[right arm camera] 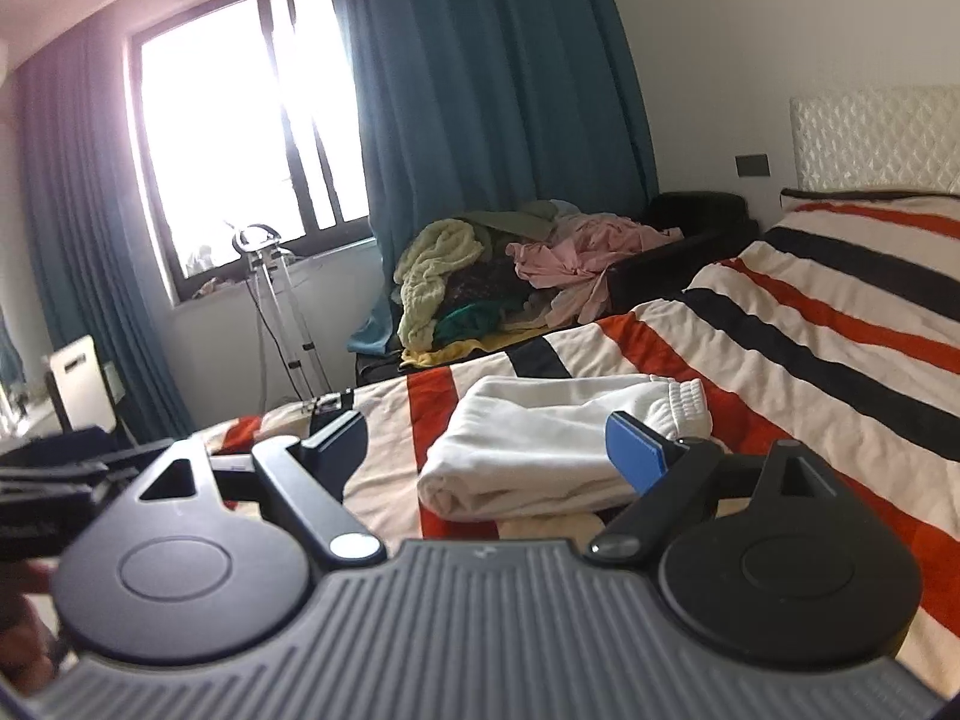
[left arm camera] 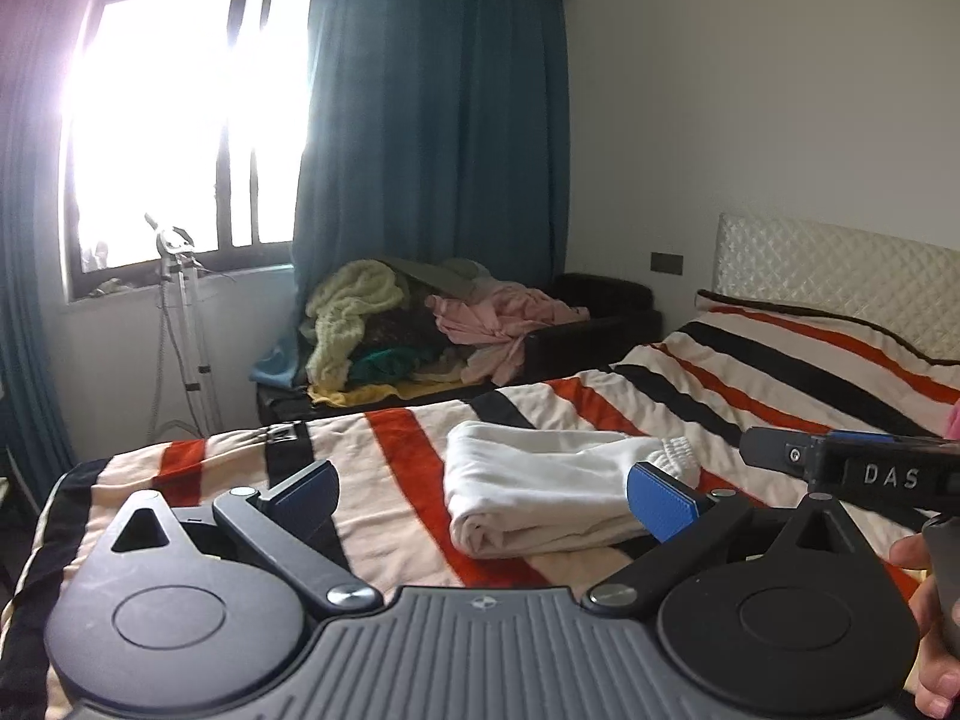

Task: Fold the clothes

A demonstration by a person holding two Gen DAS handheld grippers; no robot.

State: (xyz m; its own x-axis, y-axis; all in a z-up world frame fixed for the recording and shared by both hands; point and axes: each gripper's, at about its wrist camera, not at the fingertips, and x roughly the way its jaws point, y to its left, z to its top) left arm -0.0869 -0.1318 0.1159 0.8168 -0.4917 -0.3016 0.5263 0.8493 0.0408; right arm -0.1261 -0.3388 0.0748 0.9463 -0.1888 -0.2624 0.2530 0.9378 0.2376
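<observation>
White pants [left arm camera: 540, 492] sit folded on the bed [left arm camera: 780, 372], long axis left-right, dead ahead of both wide-open, empty tongs: left tongs [left arm camera: 483, 489], right tongs [right arm camera: 486, 444].

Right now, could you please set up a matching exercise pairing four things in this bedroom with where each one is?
Things:
1. folded white sweatpants
2. crumpled pink garment
3. teal curtain
4. quilted cream headboard

Places:
A. hanging beside the bright window
B. standing against the wall at the far end of the striped bed
C. lying on the striped blanket in front of both open grippers
D. on the clothes pile atop the dark sofa

Pairs: 1-C, 2-D, 3-A, 4-B
</observation>
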